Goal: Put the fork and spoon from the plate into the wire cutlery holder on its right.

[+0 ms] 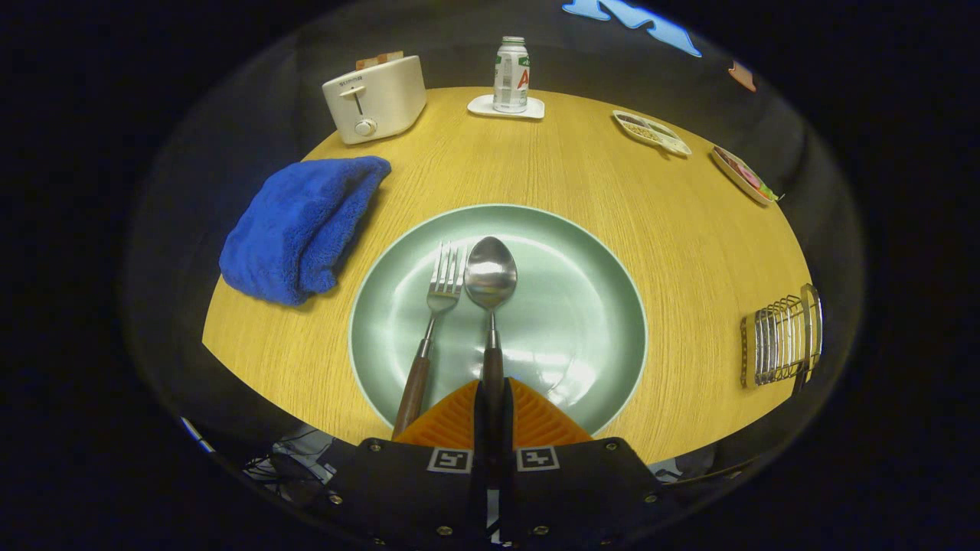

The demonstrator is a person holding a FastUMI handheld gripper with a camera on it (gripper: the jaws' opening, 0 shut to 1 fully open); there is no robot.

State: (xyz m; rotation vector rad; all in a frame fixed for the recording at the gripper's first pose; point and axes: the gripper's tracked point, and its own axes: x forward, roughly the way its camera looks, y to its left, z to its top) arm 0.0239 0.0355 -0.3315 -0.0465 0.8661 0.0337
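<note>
**Claw clamped on the spoon handle**

Gripper (492,398) is pinched nearly closed, both fingers squeezing the spoon (491,287) by its dark handle. Spoon's on the green plate (589,306), beside the fork (436,321). Wire holder (781,337) sits off right.

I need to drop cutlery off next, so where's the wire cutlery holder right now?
In the gripper view, the wire cutlery holder stands at the table's right edge, to the right of the green plate, well clear of the gripper.
</note>
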